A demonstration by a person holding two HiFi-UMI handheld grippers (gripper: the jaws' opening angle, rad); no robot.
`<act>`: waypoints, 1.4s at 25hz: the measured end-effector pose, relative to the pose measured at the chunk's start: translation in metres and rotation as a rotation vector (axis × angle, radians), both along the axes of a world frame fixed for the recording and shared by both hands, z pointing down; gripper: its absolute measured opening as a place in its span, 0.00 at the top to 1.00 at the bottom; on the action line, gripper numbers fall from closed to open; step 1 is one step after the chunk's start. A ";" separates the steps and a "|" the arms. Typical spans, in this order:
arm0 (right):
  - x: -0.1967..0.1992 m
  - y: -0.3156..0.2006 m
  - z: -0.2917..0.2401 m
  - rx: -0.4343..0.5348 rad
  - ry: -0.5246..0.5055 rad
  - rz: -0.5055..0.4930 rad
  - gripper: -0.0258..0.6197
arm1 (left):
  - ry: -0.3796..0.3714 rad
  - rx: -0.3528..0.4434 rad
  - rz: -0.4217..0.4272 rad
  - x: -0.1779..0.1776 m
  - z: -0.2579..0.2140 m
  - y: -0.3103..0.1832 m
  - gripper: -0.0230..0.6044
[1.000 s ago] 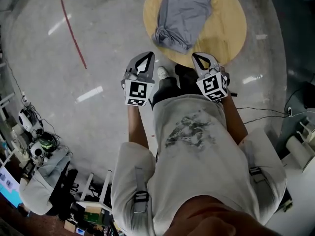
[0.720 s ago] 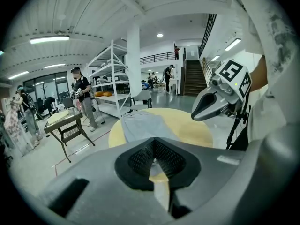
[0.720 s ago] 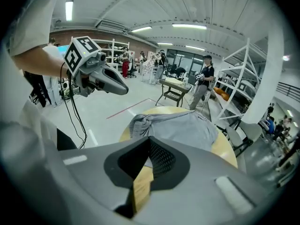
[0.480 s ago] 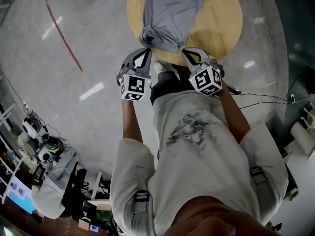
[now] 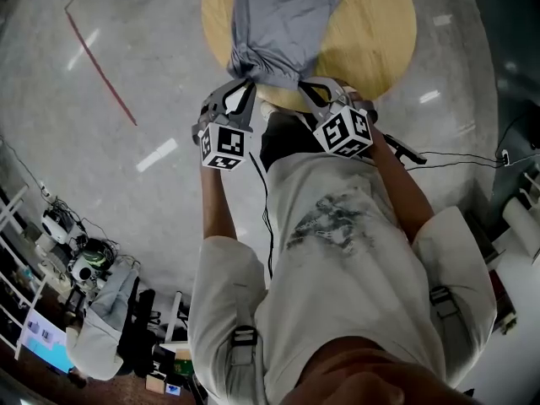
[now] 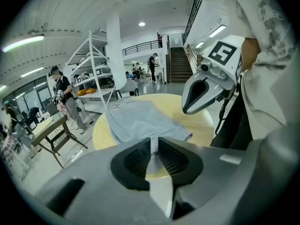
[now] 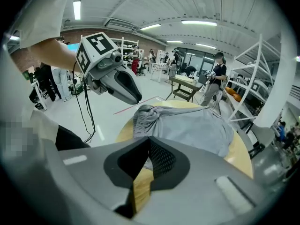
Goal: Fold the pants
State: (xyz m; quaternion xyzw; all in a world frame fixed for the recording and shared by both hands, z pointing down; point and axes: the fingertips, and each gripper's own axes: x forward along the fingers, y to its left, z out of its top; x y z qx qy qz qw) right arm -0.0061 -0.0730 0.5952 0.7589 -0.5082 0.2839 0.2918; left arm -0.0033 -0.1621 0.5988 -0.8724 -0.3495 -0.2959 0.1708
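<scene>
Grey pants [image 5: 278,15] lie on a round wooden table [image 5: 380,24], their bunched end hanging at the near edge. My left gripper [image 5: 243,89] hovers just short of that end's left corner; its jaws are opening, a narrow gap shows and nothing is between them. My right gripper [image 5: 310,87] is shut and empty, close to the right corner. In the left gripper view the pants [image 6: 140,118] lie beyond my left gripper [image 6: 153,142], with the right gripper [image 6: 201,90] alongside. In the right gripper view the pants [image 7: 187,125] sit past my right gripper [image 7: 149,142].
A red line [image 5: 101,70] crosses the grey floor left of the table. Black cables [image 5: 456,163] trail at the right. Equipment clutter [image 5: 93,268] sits at lower left. A white shelving rack [image 6: 89,64], a small table [image 6: 51,130] and people stand beyond.
Both grippers have come down and forward to the near end of the pants. The left jaws have parted a little; the right jaws stay shut.
</scene>
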 end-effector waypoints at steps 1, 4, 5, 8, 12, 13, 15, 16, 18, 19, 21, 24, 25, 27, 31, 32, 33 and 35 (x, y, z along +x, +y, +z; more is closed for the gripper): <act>0.000 -0.001 0.002 0.000 -0.001 -0.006 0.94 | -0.005 0.003 0.006 0.001 0.003 0.000 0.87; 0.000 -0.003 0.006 0.007 -0.007 -0.024 0.93 | -0.016 0.016 0.025 0.002 0.011 0.003 0.84; -0.001 -0.003 0.008 0.009 -0.011 -0.031 0.93 | -0.020 0.022 0.033 0.003 0.015 0.004 0.83; -0.003 -0.003 0.017 0.008 -0.022 -0.054 0.90 | -0.035 0.031 0.059 0.005 0.025 0.010 0.80; -0.007 -0.004 0.027 -0.005 -0.039 -0.077 0.86 | -0.070 0.041 0.088 0.005 0.035 0.015 0.74; -0.008 -0.005 0.030 -0.010 -0.047 -0.079 0.85 | -0.080 0.044 0.093 0.004 0.039 0.014 0.73; -0.009 -0.006 0.036 -0.020 -0.064 -0.081 0.82 | -0.102 0.048 0.101 0.004 0.046 0.013 0.69; -0.009 -0.007 0.039 -0.025 -0.073 -0.082 0.80 | -0.113 0.048 0.103 0.005 0.048 0.012 0.68; -0.009 -0.009 0.046 -0.034 -0.090 -0.085 0.76 | -0.134 0.046 0.105 0.006 0.054 0.010 0.65; -0.008 -0.010 0.048 -0.037 -0.098 -0.086 0.74 | -0.144 0.044 0.104 0.007 0.056 0.010 0.63; -0.006 -0.010 0.053 -0.039 -0.107 -0.088 0.71 | -0.163 0.042 0.100 0.009 0.060 0.010 0.62; -0.004 -0.010 0.060 -0.046 -0.116 -0.093 0.68 | -0.184 0.041 0.094 0.012 0.066 0.009 0.60; -0.002 -0.012 0.064 -0.049 -0.118 -0.095 0.67 | -0.189 0.040 0.091 0.013 0.068 0.008 0.59; 0.004 -0.015 0.070 -0.051 -0.124 -0.095 0.65 | -0.200 0.041 0.085 0.017 0.073 0.005 0.58; 0.005 -0.010 0.072 -0.049 -0.138 -0.082 0.62 | -0.210 0.045 0.070 0.016 0.074 0.009 0.57; 0.003 -0.009 0.072 -0.045 -0.147 -0.080 0.62 | -0.212 0.050 0.066 0.015 0.074 0.011 0.57; 0.002 -0.008 0.072 -0.039 -0.159 -0.078 0.62 | -0.213 0.056 0.064 0.014 0.075 0.013 0.57; -0.002 -0.007 0.074 -0.026 -0.186 -0.079 0.65 | -0.214 0.072 0.066 0.013 0.078 0.016 0.60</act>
